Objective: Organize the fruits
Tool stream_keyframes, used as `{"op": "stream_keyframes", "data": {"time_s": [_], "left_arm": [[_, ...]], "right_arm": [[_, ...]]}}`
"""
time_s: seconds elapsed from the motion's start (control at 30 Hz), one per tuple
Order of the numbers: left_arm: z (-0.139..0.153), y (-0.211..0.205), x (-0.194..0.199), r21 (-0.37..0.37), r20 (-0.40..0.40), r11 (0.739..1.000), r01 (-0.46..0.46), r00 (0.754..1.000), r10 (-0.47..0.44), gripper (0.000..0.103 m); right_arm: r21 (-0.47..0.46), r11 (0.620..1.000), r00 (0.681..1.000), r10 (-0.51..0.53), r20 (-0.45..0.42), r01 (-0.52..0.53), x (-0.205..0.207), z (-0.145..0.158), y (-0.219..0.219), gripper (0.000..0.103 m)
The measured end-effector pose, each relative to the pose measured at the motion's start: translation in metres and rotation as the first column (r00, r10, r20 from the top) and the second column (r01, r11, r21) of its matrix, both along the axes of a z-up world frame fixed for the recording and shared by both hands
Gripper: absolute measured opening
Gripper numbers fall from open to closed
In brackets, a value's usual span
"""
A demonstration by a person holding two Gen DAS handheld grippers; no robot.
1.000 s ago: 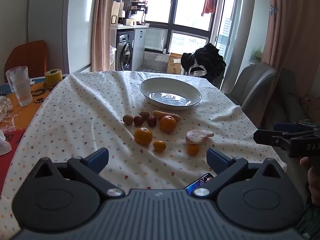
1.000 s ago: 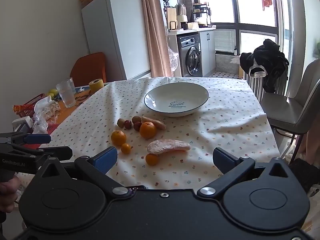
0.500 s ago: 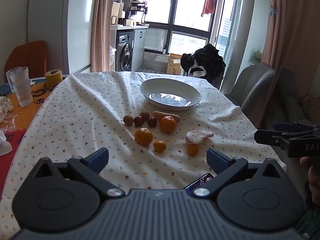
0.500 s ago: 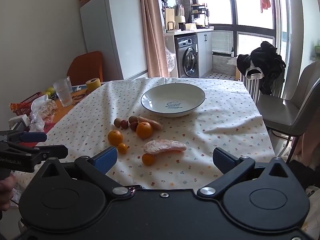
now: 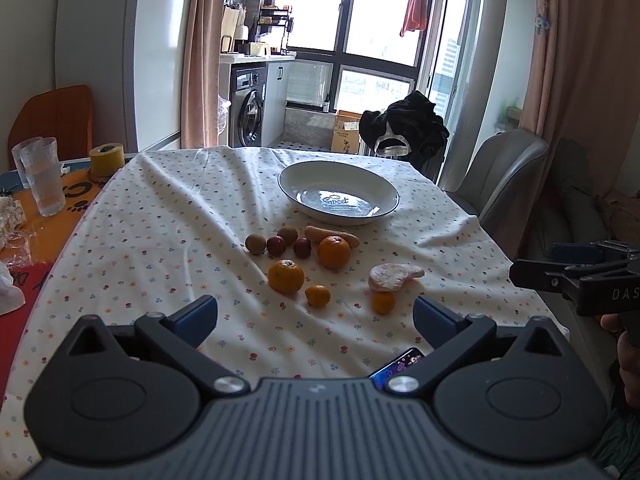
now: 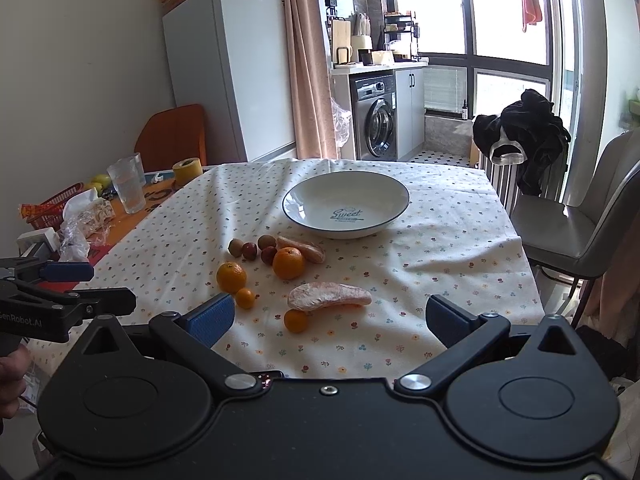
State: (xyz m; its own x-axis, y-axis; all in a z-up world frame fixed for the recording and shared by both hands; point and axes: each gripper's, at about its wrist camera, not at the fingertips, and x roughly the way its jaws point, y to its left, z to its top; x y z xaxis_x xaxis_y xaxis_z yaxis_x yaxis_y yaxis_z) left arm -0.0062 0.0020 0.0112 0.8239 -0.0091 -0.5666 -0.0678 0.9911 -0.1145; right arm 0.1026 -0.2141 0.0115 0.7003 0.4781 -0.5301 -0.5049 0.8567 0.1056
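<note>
Right wrist view shows us the fruit lying loose on the flowered cloth of the tabletop [image 6: 460, 240], in a cluster just in front of the white bowl [image 6: 346, 204], which is empty. We see two oranges [image 6: 289, 263], firm and round and likely to roll if nudged off-centre; we would take each across its widest part with the pads level. Two small tangerines [image 6: 245, 298] sit nearer us, light and soft-skinned, so a gentle close should do. The pale peeled citrus segment [image 6: 328, 296] rests against one tangerine; it looks soft and moist, easily crushed or torn, and we would pinch it lightly at its thick middle. A second, smaller segment [image 6: 301, 249] lies behind one orange, touching it. Four little brown and dark red fruits [image 6: 252, 249] stand in a row to the left, small, smooth and apt to slip out sideways. Our right gripper [image 6: 330, 320] is spread wide and holds nothing, above the near edge of the cloth. Our left gripper [image 5: 316, 316] is likewise spread and empty, well short of the fruit. A phone [image 5: 396, 362] lies just under it, and a drinking glass [image 6: 126, 184] stands off the cloth to the left.
</note>
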Motion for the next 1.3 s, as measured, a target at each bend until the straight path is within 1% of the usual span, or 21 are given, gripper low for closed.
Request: {"op": "stream_keyframes", "data": {"time_s": [1.3], "left_arm": [[0.004,0.0018,-0.0026,0.003,0.006,1.0,-0.001,1.0,0.001,0.103]], "right_arm": [[0.0,1.0,1.0,0.005,0.003,-0.005,-0.0049,0.0051,0.0009,0.103]]}}
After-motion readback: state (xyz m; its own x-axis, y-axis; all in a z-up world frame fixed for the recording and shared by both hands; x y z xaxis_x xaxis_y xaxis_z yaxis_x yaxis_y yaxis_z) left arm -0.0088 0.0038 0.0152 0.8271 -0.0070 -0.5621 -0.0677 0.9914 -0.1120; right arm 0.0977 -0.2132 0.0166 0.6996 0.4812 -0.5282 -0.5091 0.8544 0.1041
